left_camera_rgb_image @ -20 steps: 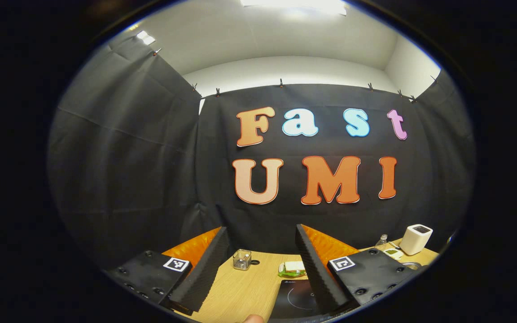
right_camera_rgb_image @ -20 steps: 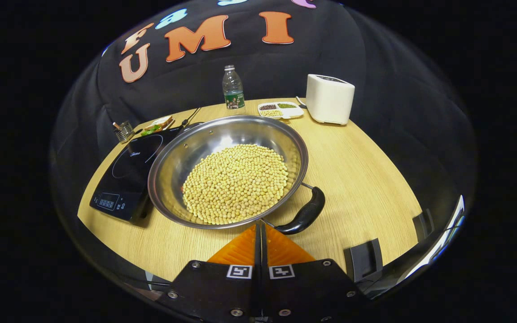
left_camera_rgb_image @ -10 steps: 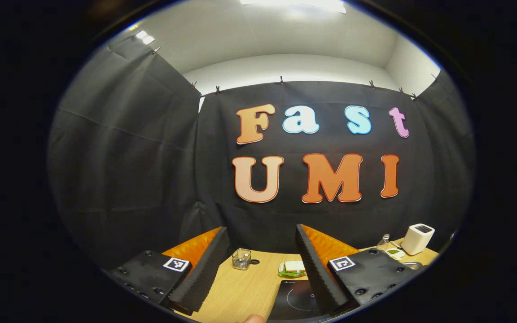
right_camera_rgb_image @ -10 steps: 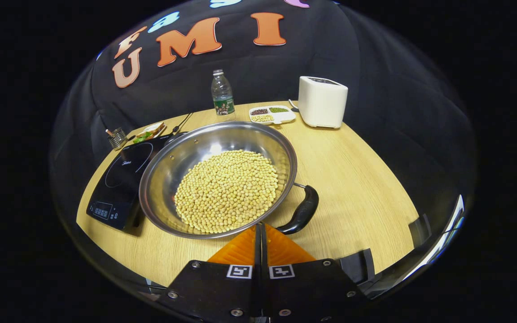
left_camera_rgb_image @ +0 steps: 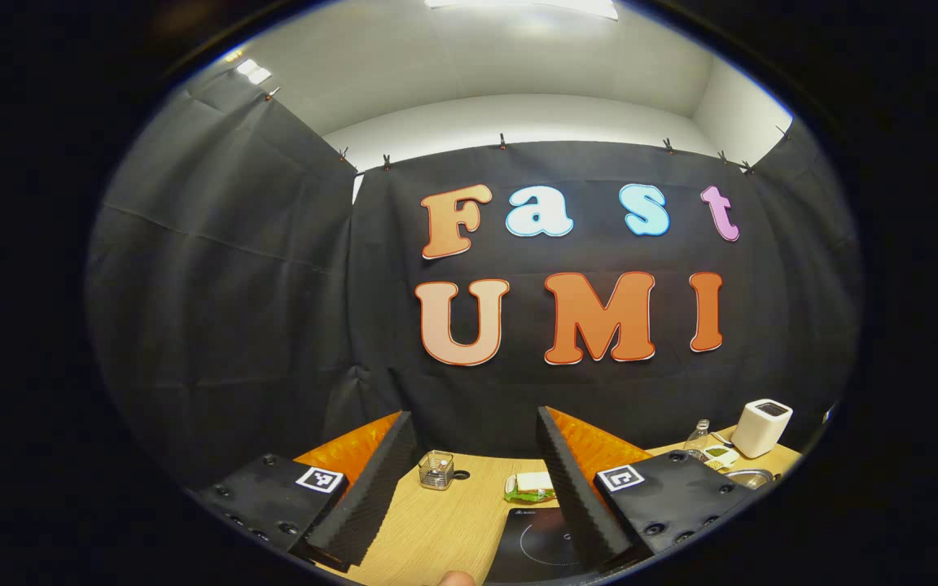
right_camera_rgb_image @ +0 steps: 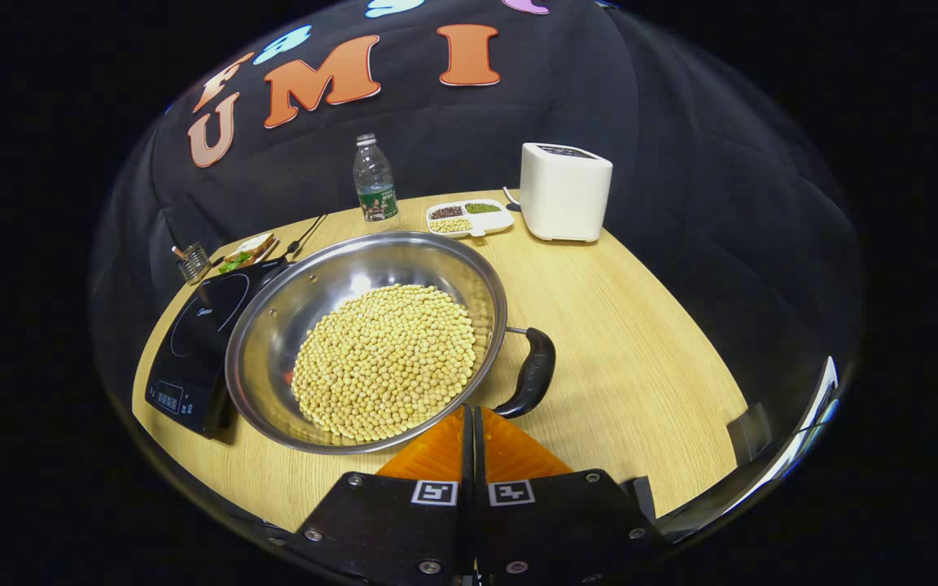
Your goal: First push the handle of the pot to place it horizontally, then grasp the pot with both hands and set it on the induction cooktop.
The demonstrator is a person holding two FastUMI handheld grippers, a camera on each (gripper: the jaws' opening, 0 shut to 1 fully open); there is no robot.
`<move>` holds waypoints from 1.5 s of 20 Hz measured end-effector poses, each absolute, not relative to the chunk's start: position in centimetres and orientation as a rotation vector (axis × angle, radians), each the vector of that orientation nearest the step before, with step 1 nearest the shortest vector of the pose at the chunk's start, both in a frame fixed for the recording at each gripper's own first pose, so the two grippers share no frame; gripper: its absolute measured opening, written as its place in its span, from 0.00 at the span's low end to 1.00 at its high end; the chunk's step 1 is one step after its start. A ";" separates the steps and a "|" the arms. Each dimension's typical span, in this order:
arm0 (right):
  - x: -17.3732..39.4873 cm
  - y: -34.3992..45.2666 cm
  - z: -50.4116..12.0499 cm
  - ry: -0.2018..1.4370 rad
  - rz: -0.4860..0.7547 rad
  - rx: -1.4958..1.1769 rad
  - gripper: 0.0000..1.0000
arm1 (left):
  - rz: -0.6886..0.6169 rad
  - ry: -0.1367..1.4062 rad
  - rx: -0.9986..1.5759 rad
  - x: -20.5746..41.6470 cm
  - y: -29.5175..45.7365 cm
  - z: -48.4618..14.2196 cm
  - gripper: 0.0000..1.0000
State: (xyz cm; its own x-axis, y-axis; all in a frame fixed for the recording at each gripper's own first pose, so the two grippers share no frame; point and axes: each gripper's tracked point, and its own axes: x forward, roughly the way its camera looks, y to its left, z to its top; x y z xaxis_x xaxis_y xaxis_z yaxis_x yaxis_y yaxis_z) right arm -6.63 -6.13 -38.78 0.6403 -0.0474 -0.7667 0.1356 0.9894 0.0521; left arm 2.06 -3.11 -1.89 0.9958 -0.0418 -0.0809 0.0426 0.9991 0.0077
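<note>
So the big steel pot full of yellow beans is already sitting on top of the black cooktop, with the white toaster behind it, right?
Not quite. In the right gripper view the pot of beans sits on the table beside the cooktop, not on it. The toaster is behind.

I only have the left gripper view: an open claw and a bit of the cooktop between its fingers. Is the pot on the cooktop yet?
Observer: Not yet. In the right gripper view the pot sits on the table, close beside the cooktop.
Operator: Is it empty?
Observer: No, it holds a heap of yellow beans.
Operator: Where is the handle pointing?
Observer: The black handle sticks out from the pot's near right side, just beyond the tips of the shut right claw.
</note>
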 end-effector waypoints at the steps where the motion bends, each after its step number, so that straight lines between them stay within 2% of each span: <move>1: -6.2 -6.4 -38.9 0.863 -0.113 0.106 0.00 | -0.045 0.077 0.003 2.2 -3.4 -1.9 0.98; 15: -1.8 -9.2 -39.8 0.821 -0.171 0.080 0.00 | -0.040 0.143 -0.007 3.9 -4.4 -4.5 0.99; 24: 0.1 -9.9 -40.1 0.816 -0.174 0.087 0.00 | -0.048 0.137 0.024 4.4 -6.0 -5.5 0.99; 30: 0.8 -10.2 -40.2 0.812 -0.171 0.078 0.00 | -0.071 0.176 0.044 4.5 -8.3 -8.3 0.98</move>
